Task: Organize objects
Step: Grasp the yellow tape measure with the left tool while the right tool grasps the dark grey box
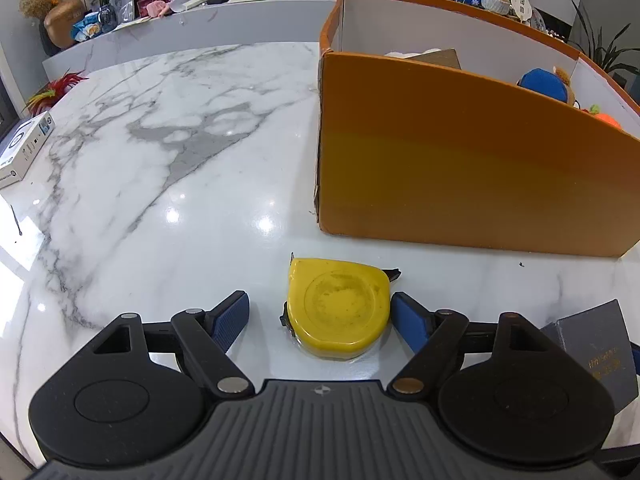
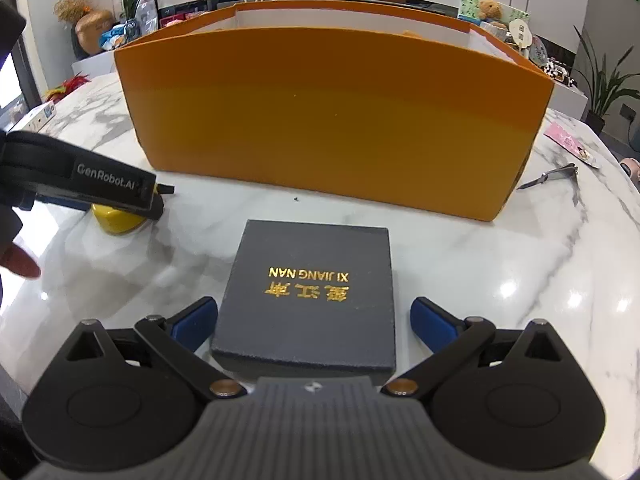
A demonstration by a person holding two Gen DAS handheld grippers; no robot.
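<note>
Standing across the upper frame, orange box point(image 2: 332, 120) blocks the far side; grey box point(image 2: 308, 296) lies between spread right gripper point(image 2: 312, 322); tape measure point(image 1: 338, 312) sits between spread left gripper point(image 1: 320, 316), its right pad just beside it.

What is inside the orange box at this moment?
In the left wrist view, the orange box shows over its rim a brown flat item, something white, a blue plush toy and a bit of orange and green. The front wall hides everything lower.

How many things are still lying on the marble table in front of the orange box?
2. A yellow tape measure lies between the open left gripper fingers; a dark gift box lies between the open right gripper fingers. Others may be hidden.
</note>
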